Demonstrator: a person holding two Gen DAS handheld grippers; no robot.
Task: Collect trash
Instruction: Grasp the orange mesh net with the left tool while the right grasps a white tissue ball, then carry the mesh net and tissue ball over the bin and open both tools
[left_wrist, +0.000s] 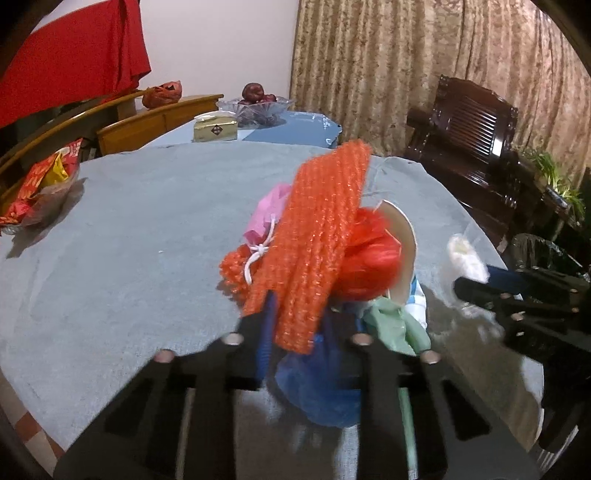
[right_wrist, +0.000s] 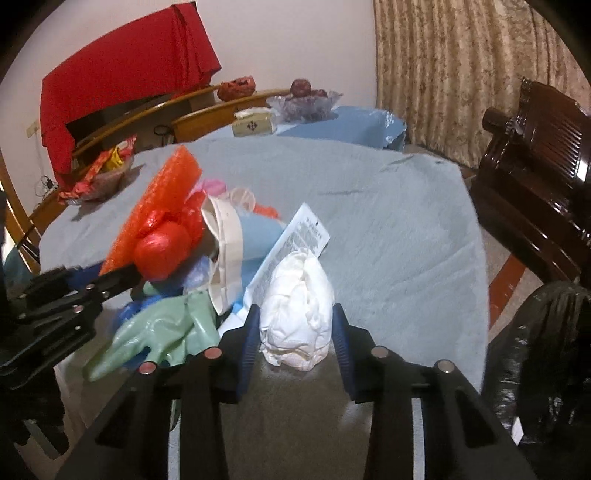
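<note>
Left wrist: left gripper clamped nearly shut on orange mesh sleeve, raised over the trash pile on grey table cloth. Risk: floppy mesh slipping out.

Right wrist: right gripper pinching white crumpled wad, partly closed. Risk: wad squeezing free before black trash bag.

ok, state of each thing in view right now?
left gripper: shut on orange mesh bag
right gripper: shut on white tissue wad
paper cup: tipped on its side
green bag: crumpled, flat on table
black bin bag: open
</note>
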